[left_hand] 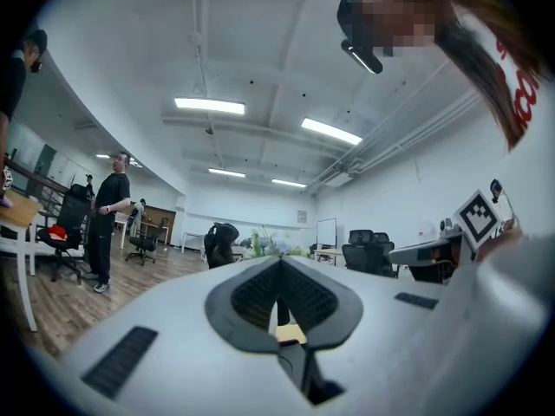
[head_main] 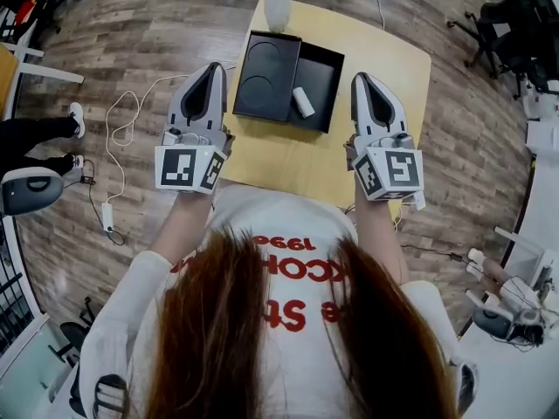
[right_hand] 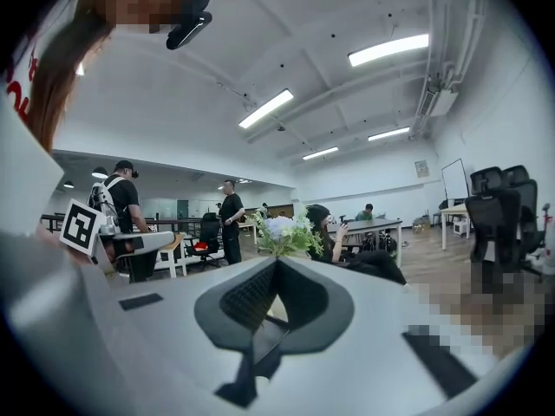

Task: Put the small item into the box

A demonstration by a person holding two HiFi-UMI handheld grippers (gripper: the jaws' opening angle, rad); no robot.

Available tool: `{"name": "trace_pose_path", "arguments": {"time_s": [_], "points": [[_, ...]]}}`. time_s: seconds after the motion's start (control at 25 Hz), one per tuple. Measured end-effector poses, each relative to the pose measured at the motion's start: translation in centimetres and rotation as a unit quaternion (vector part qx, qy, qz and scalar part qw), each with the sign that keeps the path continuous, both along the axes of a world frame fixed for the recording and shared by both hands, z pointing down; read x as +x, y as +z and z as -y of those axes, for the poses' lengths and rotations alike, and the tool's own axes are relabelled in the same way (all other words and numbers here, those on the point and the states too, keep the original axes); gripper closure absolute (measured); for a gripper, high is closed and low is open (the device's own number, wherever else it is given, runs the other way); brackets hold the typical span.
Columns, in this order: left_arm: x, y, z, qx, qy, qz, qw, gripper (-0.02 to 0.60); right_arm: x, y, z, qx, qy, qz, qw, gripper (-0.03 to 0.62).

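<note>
Black box [head_main: 318,70] open near far edge of desk [head_main: 384,59], small white item [head_main: 303,101] lying inside. Left gripper [head_main: 212,68], right gripper [head_main: 361,80] both closed, empty, flanking box.

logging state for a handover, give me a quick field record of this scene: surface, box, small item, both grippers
surface: pale yellow wooden table
box: black rectangular box, open, on the table
item: small white cylindrical item, lying in the box's right-hand section
left: left gripper, jaws together, holding nothing, left of the box
right: right gripper, jaws together, holding nothing, right of the box
other: white vase at the table's far edge
</note>
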State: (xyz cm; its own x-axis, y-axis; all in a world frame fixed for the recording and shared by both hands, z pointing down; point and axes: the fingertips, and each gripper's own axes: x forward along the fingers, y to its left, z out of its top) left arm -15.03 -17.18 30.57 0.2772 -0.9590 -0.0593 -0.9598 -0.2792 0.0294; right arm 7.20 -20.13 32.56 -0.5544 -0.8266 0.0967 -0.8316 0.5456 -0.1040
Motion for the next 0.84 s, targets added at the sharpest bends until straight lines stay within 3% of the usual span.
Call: {"name": "trace_pose_path", "arguments": {"time_s": [0.84], "points": [[1.9, -0.7, 0.1, 0.01, 0.019, 0.001, 0.9998, 0.574, 1.3, -1.6, -0.9, 0.016, 0.012, 0.016, 1.0, 0.589]]}}
